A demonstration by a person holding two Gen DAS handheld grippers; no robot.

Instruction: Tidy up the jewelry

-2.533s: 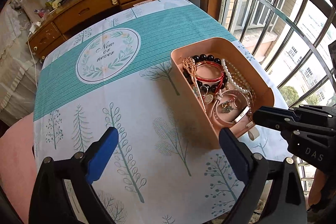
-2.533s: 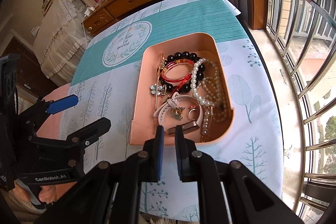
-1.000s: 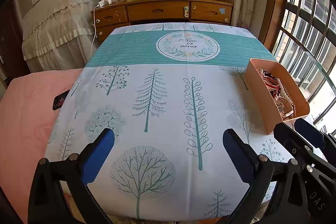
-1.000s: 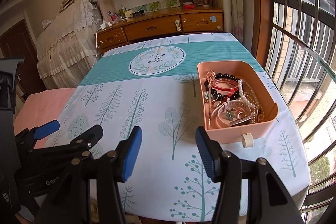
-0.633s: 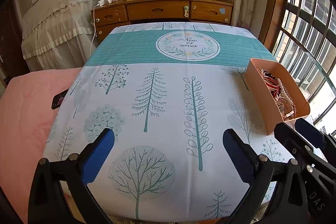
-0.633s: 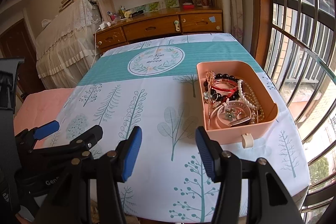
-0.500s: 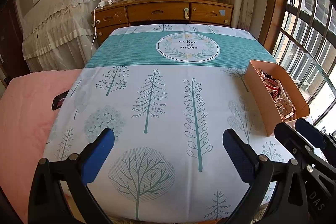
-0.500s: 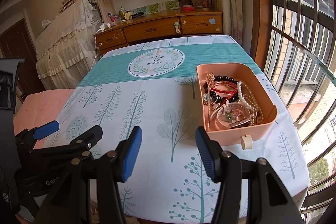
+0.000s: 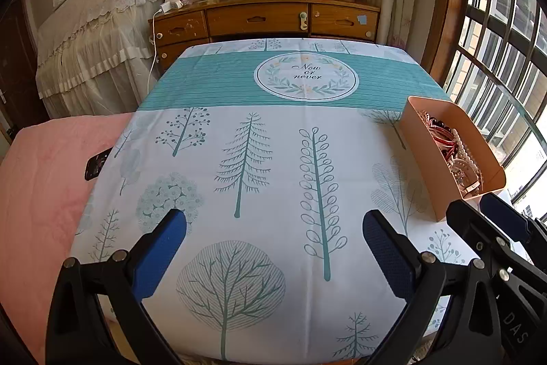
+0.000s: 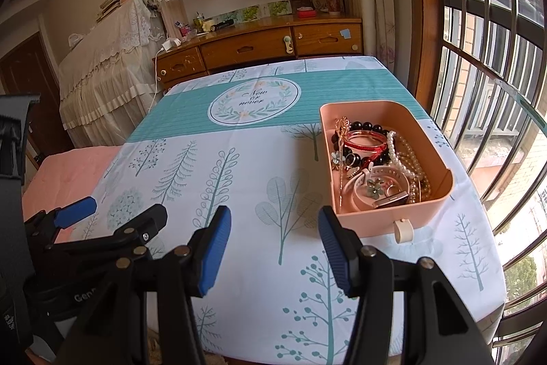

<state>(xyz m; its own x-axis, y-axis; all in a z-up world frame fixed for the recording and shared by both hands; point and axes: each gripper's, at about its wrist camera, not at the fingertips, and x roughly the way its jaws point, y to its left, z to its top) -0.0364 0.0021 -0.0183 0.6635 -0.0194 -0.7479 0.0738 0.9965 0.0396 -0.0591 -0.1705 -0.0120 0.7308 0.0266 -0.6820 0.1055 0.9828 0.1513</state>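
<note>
The table (image 9: pixel 273 159), covered with a tree-printed tablecloth (image 10: pixel 239 180), carries a pink jewelry box (image 10: pixel 434 207) near its window-side edge. Inside the box lie a pearl necklace (image 10: pixel 405 156), a black bead bracelet (image 10: pixel 365 126) and a red bangle (image 10: pixel 365 142). The left hand-held gripper (image 9: pixel 274 233) has its jaws spread wide and holds nothing. The right hand-held gripper (image 10: pixel 274 228) stands about half open, also holding nothing, just beside the box.

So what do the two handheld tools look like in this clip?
Both are alike: black plastic frames with round silver rivets and two fingers faced with textured blue pads. The left tool shows in its own view; the right tool likewise. White lettering marks each body. No sleeves or cables show.
</note>
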